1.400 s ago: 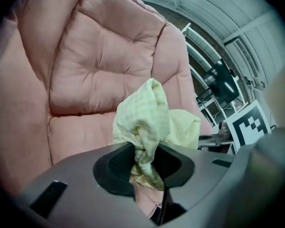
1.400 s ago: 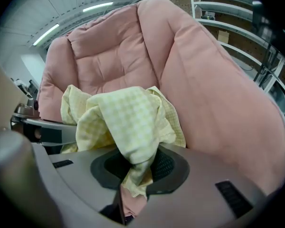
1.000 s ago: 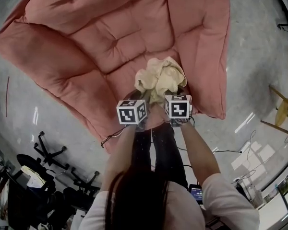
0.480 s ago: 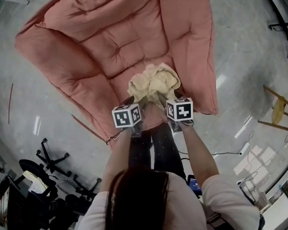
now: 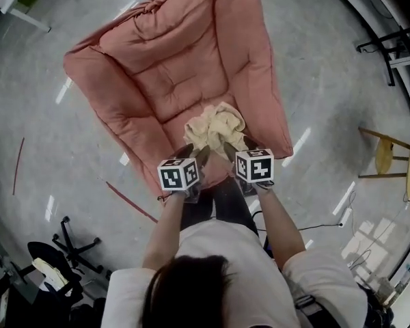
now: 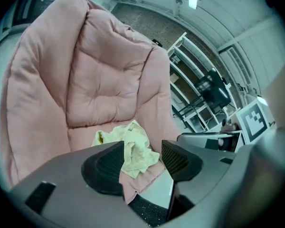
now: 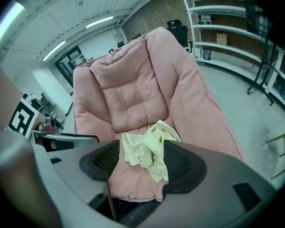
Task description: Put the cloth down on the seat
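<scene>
A crumpled pale-yellow cloth (image 5: 215,125) lies on the front edge of the seat of a pink padded armchair (image 5: 171,74). Nothing holds it. My left gripper (image 5: 198,160) hovers just in front of the cloth, open, with its pads clear of the fabric. Beside it, my right gripper (image 5: 232,157) has its jaws opening wide, also clear of the cloth. In the left gripper view the cloth (image 6: 130,148) shows beyond the gap of the left gripper (image 6: 142,158). In the right gripper view the cloth (image 7: 147,151) lies past the right gripper (image 7: 140,163), untouched.
The person's dark-trousered legs (image 5: 219,203) stand against the chair's front. A wooden stool (image 5: 386,152) stands at the right, an office-chair base (image 5: 55,251) at lower left, a cable (image 5: 314,224) on the floor. Metal shelving (image 7: 228,32) rises behind the armchair.
Both grippers have let go of the cloth and drawn back a little toward the person. The cloth stays on the seat's front. The head view has pulled back and higher.
</scene>
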